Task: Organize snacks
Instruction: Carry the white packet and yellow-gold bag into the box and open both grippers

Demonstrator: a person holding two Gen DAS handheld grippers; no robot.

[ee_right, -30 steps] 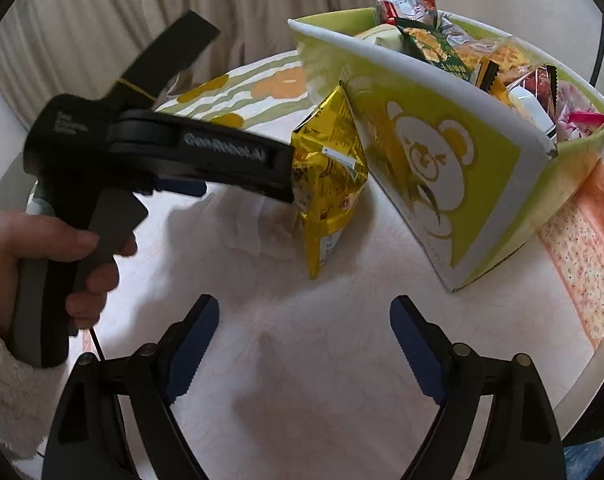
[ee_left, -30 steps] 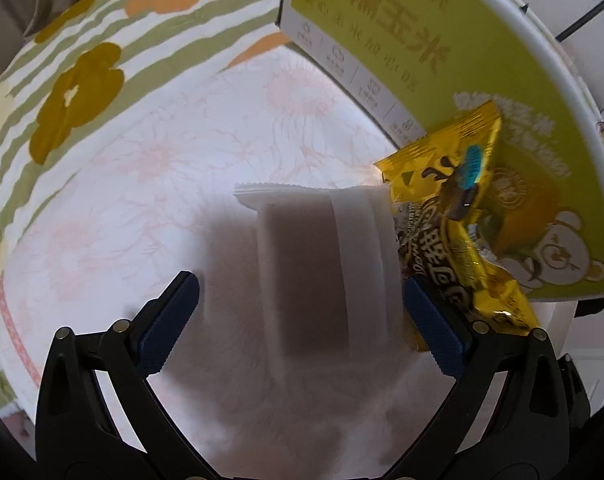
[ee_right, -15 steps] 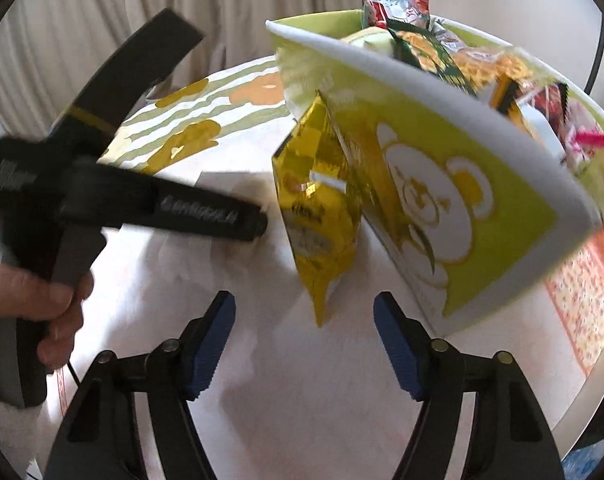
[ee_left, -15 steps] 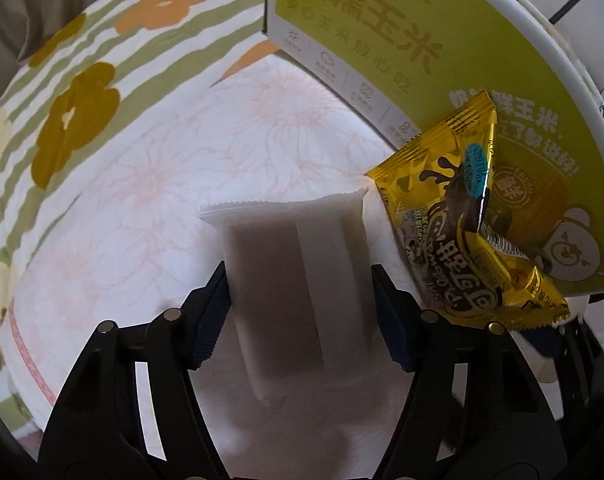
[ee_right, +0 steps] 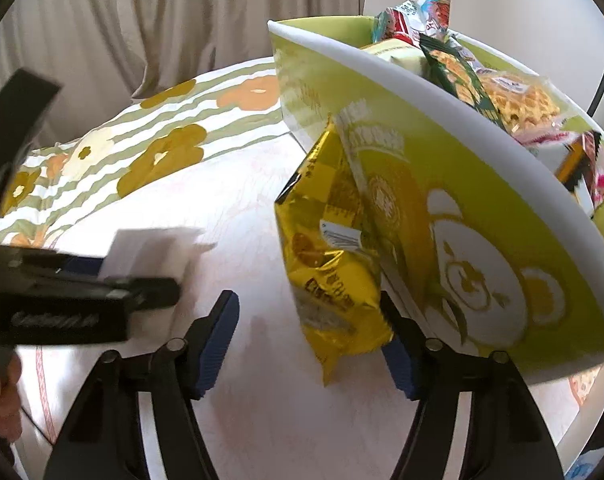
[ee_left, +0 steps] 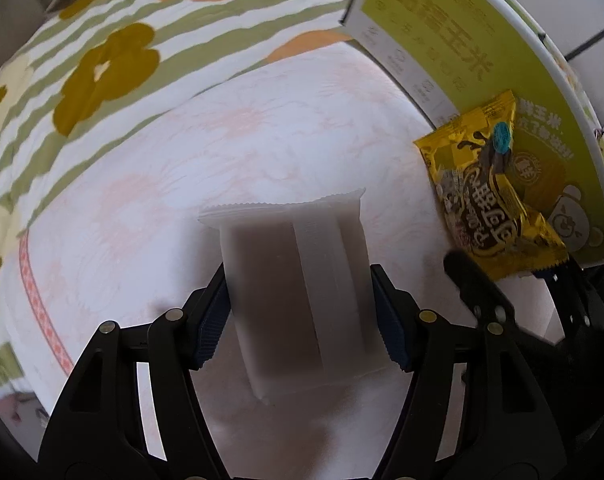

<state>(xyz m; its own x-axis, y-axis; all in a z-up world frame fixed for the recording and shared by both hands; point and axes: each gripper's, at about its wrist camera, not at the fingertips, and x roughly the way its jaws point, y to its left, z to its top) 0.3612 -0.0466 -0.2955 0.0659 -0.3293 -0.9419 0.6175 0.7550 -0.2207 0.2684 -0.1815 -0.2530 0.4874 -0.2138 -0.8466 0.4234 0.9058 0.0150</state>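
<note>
My left gripper (ee_left: 298,316) is shut on a frosted white packet (ee_left: 298,276) with a dark bar inside, held just above the tablecloth; it also shows in the right wrist view (ee_right: 150,256). A yellow foil snack packet (ee_left: 490,200) leans against the green snack box (ee_left: 442,52). My right gripper (ee_right: 310,344) is open, its fingers on either side of the lower part of that yellow packet (ee_right: 330,264). The green box (ee_right: 482,248) with a bear print holds several snacks.
A round table carries a pale floral cloth (ee_left: 182,152) over a green-striped flower cloth (ee_left: 102,68). Beige curtains (ee_right: 162,20) hang behind. The left gripper's body (ee_right: 62,300) and a hand sit at the left of the right wrist view.
My left gripper closed on the white packet and lifted it a little. My right gripper moved forward until its open fingers flank the yellow packet.
</note>
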